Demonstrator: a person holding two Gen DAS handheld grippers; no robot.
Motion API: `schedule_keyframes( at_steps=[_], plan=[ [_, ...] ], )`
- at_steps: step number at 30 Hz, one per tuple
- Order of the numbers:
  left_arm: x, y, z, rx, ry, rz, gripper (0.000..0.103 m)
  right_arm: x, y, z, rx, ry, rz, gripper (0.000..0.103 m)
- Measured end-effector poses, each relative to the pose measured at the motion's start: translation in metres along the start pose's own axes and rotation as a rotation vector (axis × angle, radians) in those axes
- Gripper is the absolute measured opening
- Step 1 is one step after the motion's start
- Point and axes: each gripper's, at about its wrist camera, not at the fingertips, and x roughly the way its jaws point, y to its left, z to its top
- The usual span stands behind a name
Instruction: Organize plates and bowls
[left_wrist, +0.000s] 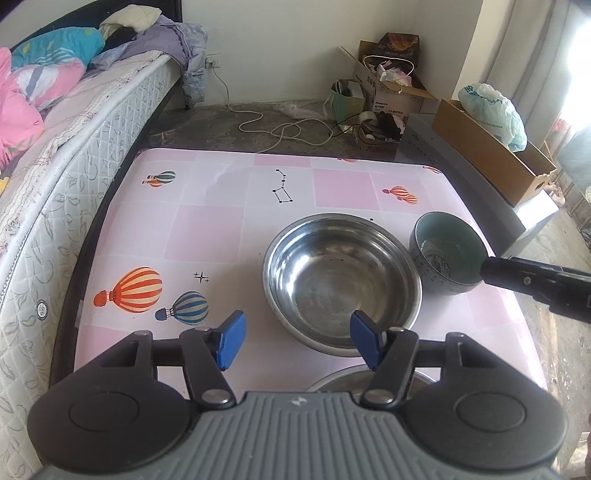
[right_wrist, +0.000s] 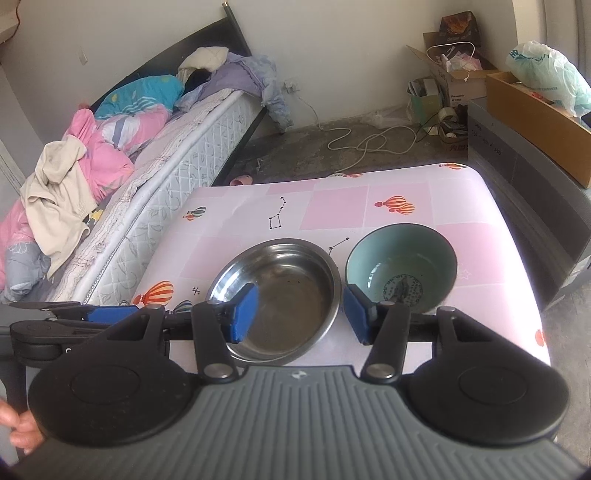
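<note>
Left gripper (left_wrist: 297, 339) and right gripper (right_wrist: 300, 314): jaws open, empty, above the bench (right_wrist: 399, 210). Steel bowl (right_wrist: 280, 295) and green bowl (right_wrist: 402, 266) sit side by side; looks between grasps. Next probably grip one bowl's rim and nest it.

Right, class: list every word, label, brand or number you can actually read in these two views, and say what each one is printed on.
"Panasonic": on the white cardboard box against the far wall.
Green lettering on the plastic bag: too blurred to read.
Print on the dark paper bag: too small to read.
Print on the small box on the floor: unreadable.
Ring of characters inside the teal bowl: too small to read.
</note>
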Motion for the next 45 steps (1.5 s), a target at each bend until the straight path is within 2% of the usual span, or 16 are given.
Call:
schedule_keyframes(
  at_steps=[7, 17, 24, 30, 34, 38, 40, 45],
  plan=[
    [-0.005, -0.013, -0.006, 0.019, 0.005, -0.017, 0.067, -0.033, -0.02, -0.015, 0.031, -0.006, 0.004, 0.051],
    [-0.006, -0.037, 0.0, 0.057, -0.009, -0.029, 0.071, -0.054, -0.055, -0.025, 0.062, -0.015, -0.018, 0.052],
    [0.012, -0.062, 0.024, 0.072, -0.023, -0.066, 0.072, -0.043, -0.09, -0.022, 0.116, -0.024, -0.062, 0.052],
    [0.043, -0.088, 0.051, 0.076, -0.012, -0.11, 0.07, -0.015, -0.123, -0.017, 0.184, -0.015, -0.082, 0.052],
    [0.067, -0.11, 0.067, 0.112, 0.007, -0.103, 0.058, 0.007, -0.139, -0.015, 0.216, -0.003, -0.097, 0.048],
    [0.093, -0.129, 0.085, 0.136, 0.015, -0.084, 0.046, 0.031, -0.148, -0.015, 0.235, 0.017, -0.102, 0.039],
    [0.107, -0.136, 0.093, 0.146, 0.041, -0.089, 0.045, 0.041, -0.151, -0.017, 0.244, 0.023, -0.102, 0.036],
    [0.14, -0.142, 0.103, 0.103, 0.094, -0.087, 0.035, 0.059, -0.158, -0.021, 0.272, 0.04, -0.092, 0.028]
  ],
)
